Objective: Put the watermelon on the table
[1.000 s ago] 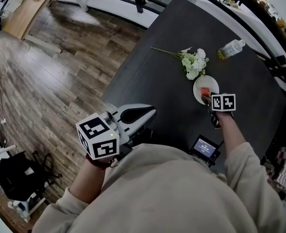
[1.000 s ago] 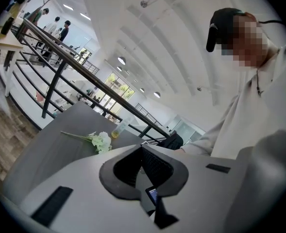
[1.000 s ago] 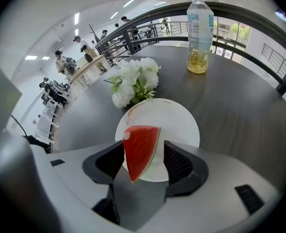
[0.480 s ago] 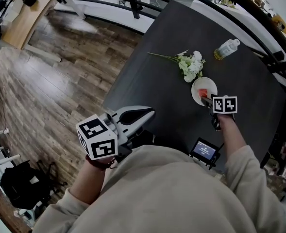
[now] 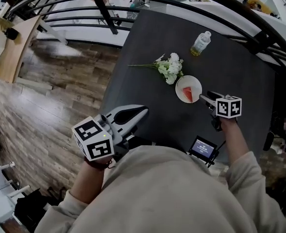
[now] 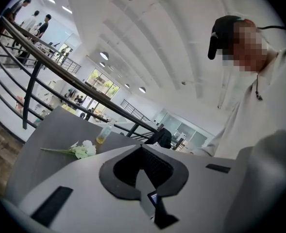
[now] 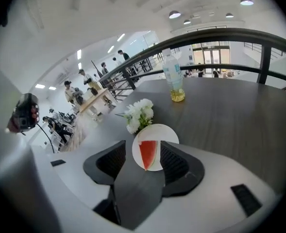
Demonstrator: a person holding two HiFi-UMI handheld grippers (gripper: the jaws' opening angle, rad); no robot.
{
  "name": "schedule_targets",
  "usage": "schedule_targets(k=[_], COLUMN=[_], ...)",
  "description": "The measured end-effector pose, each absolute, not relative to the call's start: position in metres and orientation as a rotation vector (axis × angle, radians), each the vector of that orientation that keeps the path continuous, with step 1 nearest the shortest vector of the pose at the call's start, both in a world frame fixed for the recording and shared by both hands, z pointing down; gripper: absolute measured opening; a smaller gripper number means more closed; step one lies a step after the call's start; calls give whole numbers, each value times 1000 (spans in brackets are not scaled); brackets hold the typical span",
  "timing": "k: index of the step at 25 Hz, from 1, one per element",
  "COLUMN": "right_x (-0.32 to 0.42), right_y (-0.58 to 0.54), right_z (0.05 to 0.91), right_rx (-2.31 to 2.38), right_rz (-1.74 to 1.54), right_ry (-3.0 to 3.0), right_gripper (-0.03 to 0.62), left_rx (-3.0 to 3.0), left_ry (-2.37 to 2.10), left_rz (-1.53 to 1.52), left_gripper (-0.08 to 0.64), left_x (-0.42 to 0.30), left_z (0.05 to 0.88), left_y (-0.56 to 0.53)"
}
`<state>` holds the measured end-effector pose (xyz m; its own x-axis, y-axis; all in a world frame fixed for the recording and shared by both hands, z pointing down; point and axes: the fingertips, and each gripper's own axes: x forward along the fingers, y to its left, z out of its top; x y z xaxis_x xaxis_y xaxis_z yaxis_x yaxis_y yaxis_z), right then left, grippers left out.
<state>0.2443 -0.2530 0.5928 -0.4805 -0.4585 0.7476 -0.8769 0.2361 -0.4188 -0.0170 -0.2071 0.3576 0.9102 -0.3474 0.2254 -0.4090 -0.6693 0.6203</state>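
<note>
Watermelon slice [image 5: 187, 93] is lying on a small white plate [image 5: 194, 83], which is standing on the dark table [image 5: 240, 72], so the fruit is resting on the dish rather than on the bare tabletop. The right gripper [image 5: 204, 97] is hovering just beside the plate's rim, jaws standing apart with nothing between them. In the right gripper view they are framing the slice dead ahead, its long axis running along the gripper's own line, pointed tip toward the jaws and broad end away. The left gripper [image 5: 143, 110] is hanging back by the person's body, well apart from the plate, its jaws meeting at the tips and holding nothing, so the right hand is sitting far nearer. White flowers [image 5: 169, 68] are lying just beside the plate's far-left side, and a clear bottle [image 5: 200, 43] is standing beyond them. Bare tabletop is lying open to the right of the plate and toward the near edge
</note>
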Motion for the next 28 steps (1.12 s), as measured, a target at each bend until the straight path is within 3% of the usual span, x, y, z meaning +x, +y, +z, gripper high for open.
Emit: schedule_targets(k=[2, 5, 7, 15, 28], right_x=[238, 232, 228, 212, 205], right_y=[-251, -243, -236, -191, -177], right_z=[561, 496, 443, 312, 299], right_rx=[1220, 1228, 1260, 1397, 1471], right_rz=[1181, 1130, 1004, 625, 585], right_ry=[-2159, -2389, -2575, -2851, -2824], right_gripper=[205, 49, 17, 12, 12], left_rx=[2397, 2432, 2463, 2569, 2662], left_ry=[-531, -495, -468, -373, -282], left_rz=[100, 101, 107, 94, 25], left_gripper=[5, 6, 5, 6, 6], left_x=[-12, -2, 4, 33, 54], left_z=[350, 342, 336, 317, 296], left_y=[-214, -220, -223, -236, -237])
